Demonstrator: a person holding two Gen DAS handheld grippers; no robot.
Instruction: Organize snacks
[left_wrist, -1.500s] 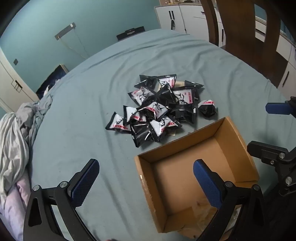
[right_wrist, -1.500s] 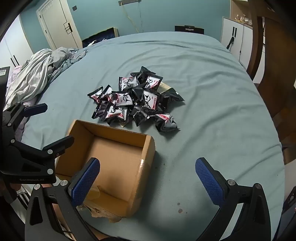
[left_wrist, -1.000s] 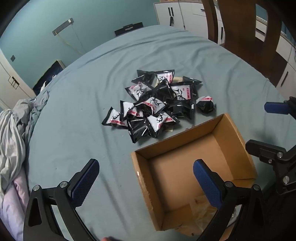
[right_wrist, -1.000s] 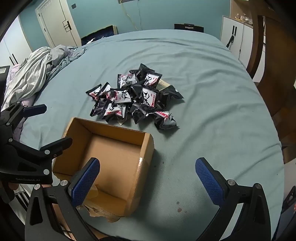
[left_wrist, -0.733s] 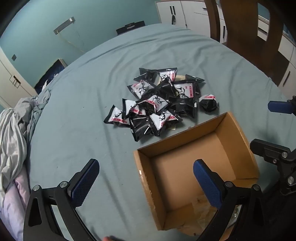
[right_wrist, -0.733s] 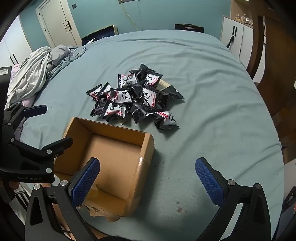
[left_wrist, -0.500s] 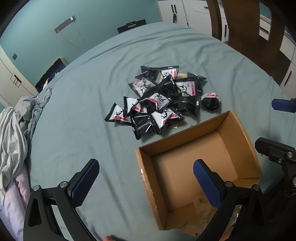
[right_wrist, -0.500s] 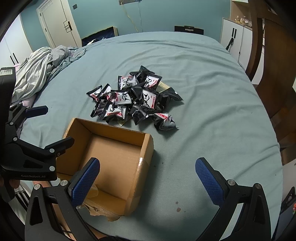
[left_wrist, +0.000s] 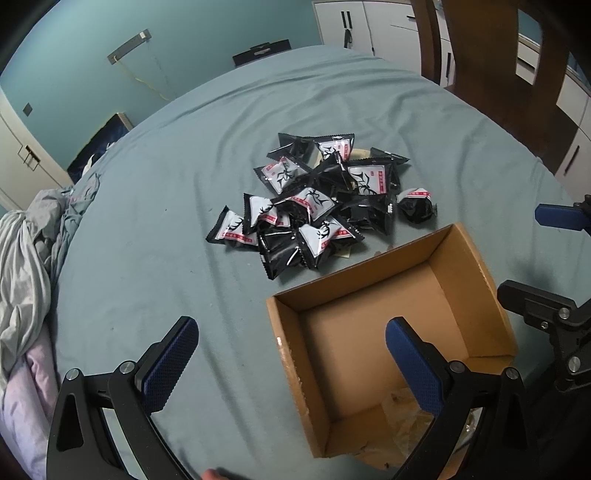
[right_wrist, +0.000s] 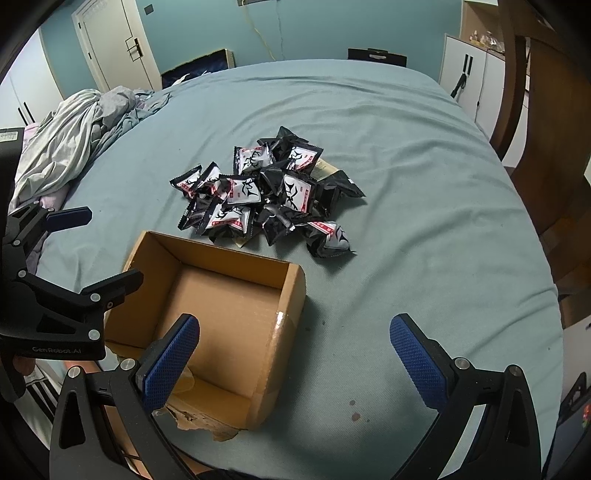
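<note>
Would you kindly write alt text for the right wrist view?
An empty cardboard box sits on a blue-grey bedsheet before a pile of snack packets. The right tool is open near it; the left tool is open at left.

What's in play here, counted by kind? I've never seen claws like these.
Black-and-white foil snack packets: roughly 13 showing; the pile may hide more
Open brown cardboard box: 1, empty
Black claws with blue pads: 2, left claw and right claw, both open
Total: roughly 16
</note>
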